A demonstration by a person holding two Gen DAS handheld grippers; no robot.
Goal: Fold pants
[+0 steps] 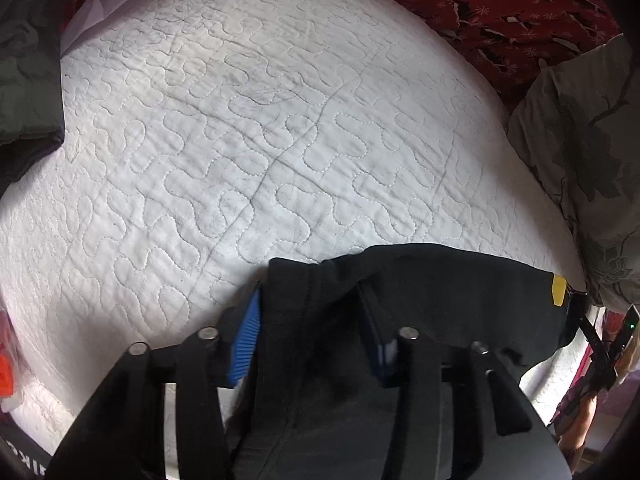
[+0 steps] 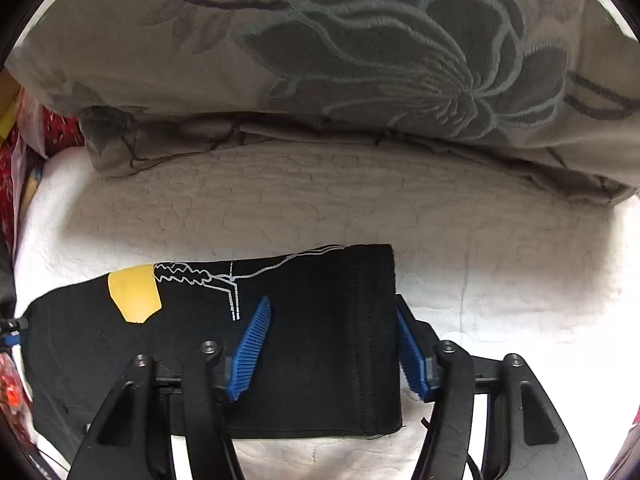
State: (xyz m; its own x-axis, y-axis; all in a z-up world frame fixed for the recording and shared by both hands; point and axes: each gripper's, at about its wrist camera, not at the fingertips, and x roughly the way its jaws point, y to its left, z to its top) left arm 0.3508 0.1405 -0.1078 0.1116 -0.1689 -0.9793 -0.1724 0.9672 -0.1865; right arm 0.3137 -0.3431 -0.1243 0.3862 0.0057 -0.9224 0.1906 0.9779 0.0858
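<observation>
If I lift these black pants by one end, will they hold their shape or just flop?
The black pants will probably flop: the fabric drapes and creases between the left hand-held gripper's fingers. They look thin, so likely light. The quilted bedspread is textured, so pushing may bunch them rather than slide them.

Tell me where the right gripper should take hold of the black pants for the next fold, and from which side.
Grip the hemmed end of the black pants, at the stitched band near the straight edge, coming in from the near side. That edge lies flat on the white quilt with open quilt beyond it. The right gripper already straddles this band, jaws open; the floral pillow blocks the far side.
</observation>
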